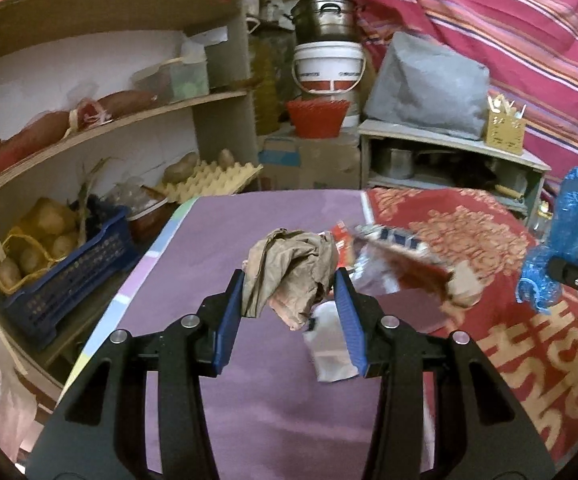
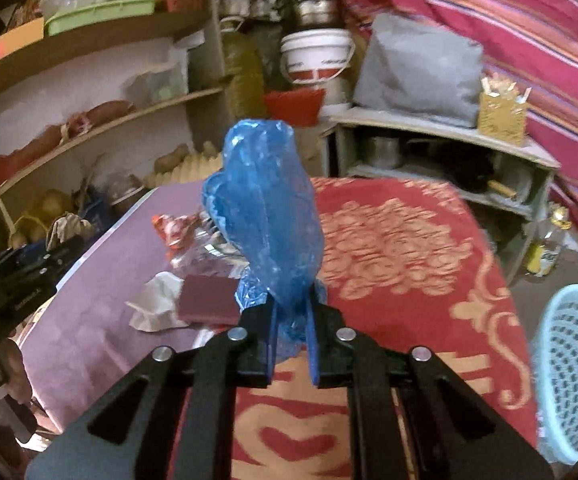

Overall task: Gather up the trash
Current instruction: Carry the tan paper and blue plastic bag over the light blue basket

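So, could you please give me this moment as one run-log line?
left gripper: shut on crumpled brown paper | right gripper: shut on blue plastic bag | wrappers: on table | blue basket: right of table

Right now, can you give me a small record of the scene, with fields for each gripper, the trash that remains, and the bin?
left gripper: shut on crumpled brown paper
right gripper: shut on blue plastic bag
remaining trash: white paper scrap, maroon block, shiny wrappers
surface: purple cloth beside red patterned cloth
bin: light blue basket, at right edge
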Available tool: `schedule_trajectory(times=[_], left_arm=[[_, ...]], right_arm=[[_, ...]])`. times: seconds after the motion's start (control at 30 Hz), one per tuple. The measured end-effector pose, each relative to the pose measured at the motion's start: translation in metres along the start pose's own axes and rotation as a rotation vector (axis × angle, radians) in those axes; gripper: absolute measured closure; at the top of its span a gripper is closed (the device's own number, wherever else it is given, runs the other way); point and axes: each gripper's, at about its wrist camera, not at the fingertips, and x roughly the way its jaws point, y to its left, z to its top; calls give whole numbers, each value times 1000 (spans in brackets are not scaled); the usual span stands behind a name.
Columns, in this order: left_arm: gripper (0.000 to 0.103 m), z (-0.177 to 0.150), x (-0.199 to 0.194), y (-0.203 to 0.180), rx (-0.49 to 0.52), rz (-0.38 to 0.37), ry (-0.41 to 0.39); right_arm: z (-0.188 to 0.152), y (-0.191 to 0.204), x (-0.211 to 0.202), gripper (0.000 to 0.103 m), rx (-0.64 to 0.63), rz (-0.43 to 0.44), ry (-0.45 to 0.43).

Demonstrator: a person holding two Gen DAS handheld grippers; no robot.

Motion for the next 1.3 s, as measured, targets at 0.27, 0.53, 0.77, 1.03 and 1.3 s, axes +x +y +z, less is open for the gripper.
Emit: schedule_trajectory(times=[0.27,0.53,0.77,1.03,1.3], left_arm=[[59,11,-4,-47,-3,-55,-20],[59,13,-8,-100,20,-115,-29],[59,16,-7,-154,44,-142,-41],[59,18,-9,-206,51,-230,-34],[59,11,-7,-262,77,-317,-8]], right_arm=[[-3,-64,-45,91,58,-78,-51],[-14,-126,-79,91,112,-179,-73],[-28,-180,-106,91,161,-280,-101],[-43,-239,-133,91,265,-361,-134],[-52,-262,-143,91,279,-396,-145]])
